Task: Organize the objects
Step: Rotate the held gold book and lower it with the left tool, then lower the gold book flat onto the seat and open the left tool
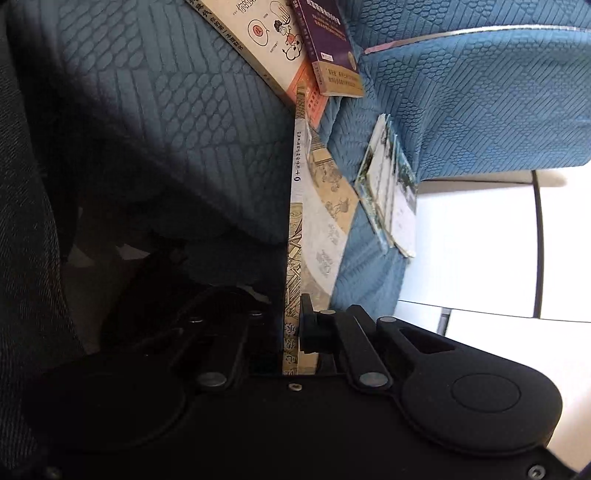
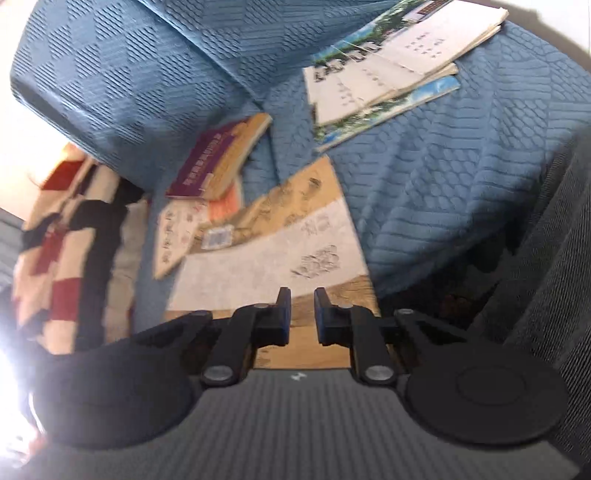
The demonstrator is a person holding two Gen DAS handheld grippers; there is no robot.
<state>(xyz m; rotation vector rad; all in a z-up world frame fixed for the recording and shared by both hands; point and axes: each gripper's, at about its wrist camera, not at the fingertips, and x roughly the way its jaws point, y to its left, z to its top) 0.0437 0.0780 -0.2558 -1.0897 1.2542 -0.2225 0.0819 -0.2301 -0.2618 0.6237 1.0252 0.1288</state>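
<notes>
My left gripper (image 1: 291, 325) is shut on the lower edge of a tan illustrated book (image 1: 295, 229), seen spine-on and held on edge over the blue sofa. The same tan book (image 2: 280, 236) lies under my right gripper (image 2: 302, 314), whose jaws stand a little apart and empty just above its cover. A purple book (image 1: 325, 40) lies on a cream cartoon book (image 1: 255, 33) and an orange one (image 1: 314, 99). The purple book also shows in the right wrist view (image 2: 218, 162). A stack of thin booklets (image 1: 388, 184) rests to the right, also in the right wrist view (image 2: 388, 70).
Everything lies on a blue textured sofa cover (image 1: 166, 110), with a blue cushion (image 1: 480, 103) beside the books. A checkered red, black and cream blanket (image 2: 70, 236) hangs at the left. Dark grey fabric (image 2: 554, 258) borders the right side.
</notes>
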